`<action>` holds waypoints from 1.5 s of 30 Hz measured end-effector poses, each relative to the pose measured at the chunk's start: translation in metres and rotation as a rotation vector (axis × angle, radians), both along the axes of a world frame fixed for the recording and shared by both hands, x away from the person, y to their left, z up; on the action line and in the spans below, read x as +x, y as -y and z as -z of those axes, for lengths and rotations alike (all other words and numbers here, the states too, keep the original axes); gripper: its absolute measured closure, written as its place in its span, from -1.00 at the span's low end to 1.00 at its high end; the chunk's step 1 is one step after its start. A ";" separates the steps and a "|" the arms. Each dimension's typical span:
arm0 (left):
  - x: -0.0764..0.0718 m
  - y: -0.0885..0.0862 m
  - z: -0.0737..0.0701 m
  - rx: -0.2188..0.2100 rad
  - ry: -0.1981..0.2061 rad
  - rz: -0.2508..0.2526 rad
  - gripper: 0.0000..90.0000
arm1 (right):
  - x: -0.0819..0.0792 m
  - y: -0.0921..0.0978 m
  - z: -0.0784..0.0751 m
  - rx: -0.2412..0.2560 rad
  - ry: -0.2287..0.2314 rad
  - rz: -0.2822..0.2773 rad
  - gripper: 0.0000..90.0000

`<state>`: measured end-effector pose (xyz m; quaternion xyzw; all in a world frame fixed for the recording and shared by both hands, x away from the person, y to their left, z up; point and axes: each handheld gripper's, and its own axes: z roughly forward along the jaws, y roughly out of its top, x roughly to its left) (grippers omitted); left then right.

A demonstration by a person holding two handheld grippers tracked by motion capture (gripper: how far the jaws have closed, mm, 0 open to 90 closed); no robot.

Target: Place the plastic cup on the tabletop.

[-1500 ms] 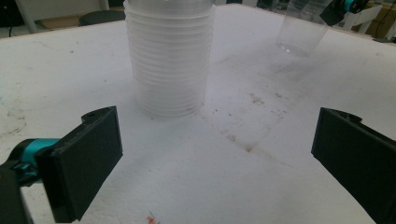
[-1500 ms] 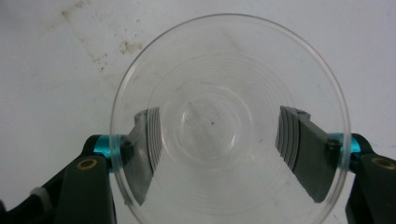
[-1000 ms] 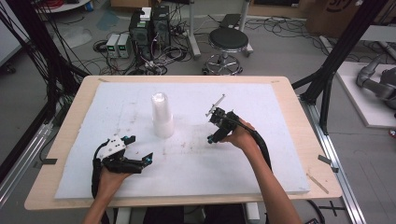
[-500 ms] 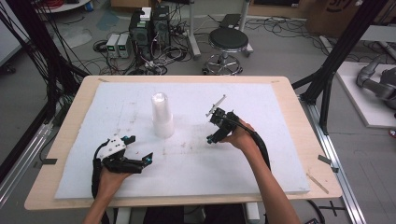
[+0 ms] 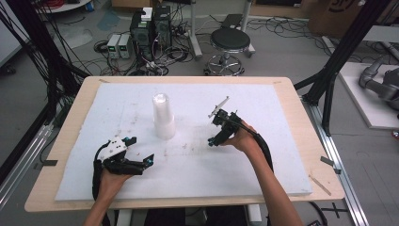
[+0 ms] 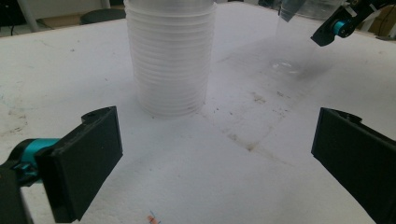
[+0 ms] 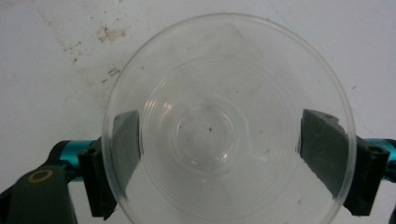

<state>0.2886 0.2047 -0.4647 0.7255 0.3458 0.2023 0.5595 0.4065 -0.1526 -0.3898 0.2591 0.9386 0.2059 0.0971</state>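
A tall stack of clear plastic cups (image 5: pixel 163 117) stands upright mid-board, straight ahead of my left gripper (image 6: pixel 215 158) in its own view, where the stack (image 6: pixel 170 56) rises between the wide-apart jaws. That left gripper (image 5: pixel 141 150) rests open and empty near the board's front left. A single clear cup (image 7: pixel 224 60) stands upright on the board right of the stack. My right gripper (image 7: pixel 219 140) comes down over it, one jaw against each side of its wall. From the left gripper view the cup (image 6: pixel 299 51) sits with its base on the foam.
A white foam board (image 5: pixel 263 174) covers the wooden table (image 5: pixel 301 117). Small dirt marks (image 6: pixel 254 98) dot the foam between stack and cup. Beyond the far edge are a stool (image 5: pixel 229 42) and cabled electronics (image 5: pixel 150 23) on the floor.
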 end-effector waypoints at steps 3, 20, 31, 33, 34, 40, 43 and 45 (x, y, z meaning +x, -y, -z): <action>0.000 0.000 0.000 0.000 0.000 0.000 -0.96 | -0.001 0.004 0.002 0.007 -0.002 0.001 -0.71; 0.000 -0.001 0.000 -0.007 -0.003 -0.002 -0.96 | -0.046 0.052 0.004 0.202 0.102 0.053 -0.70; 0.000 -0.001 0.000 -0.006 0.004 -0.006 -0.96 | -0.079 0.096 0.028 0.356 0.237 0.192 -0.70; 0.000 -0.001 0.000 -0.005 0.004 -0.008 -0.96 | -0.084 0.102 0.032 0.385 0.262 0.215 -0.70; 0.000 -0.001 0.000 -0.003 0.005 -0.006 -0.96 | -0.085 0.105 0.034 0.400 0.274 0.216 -0.70; -0.002 -0.001 0.000 -0.011 0.012 -0.015 -0.96 | -0.093 0.119 0.043 0.464 0.338 0.279 -0.70; -0.002 -0.001 0.000 -0.010 0.013 -0.016 -0.96 | -0.096 0.125 0.046 0.500 0.364 0.294 -0.70; -0.002 -0.001 0.000 -0.009 0.013 -0.017 -0.96 | -0.097 0.128 0.048 0.530 0.383 0.295 -0.69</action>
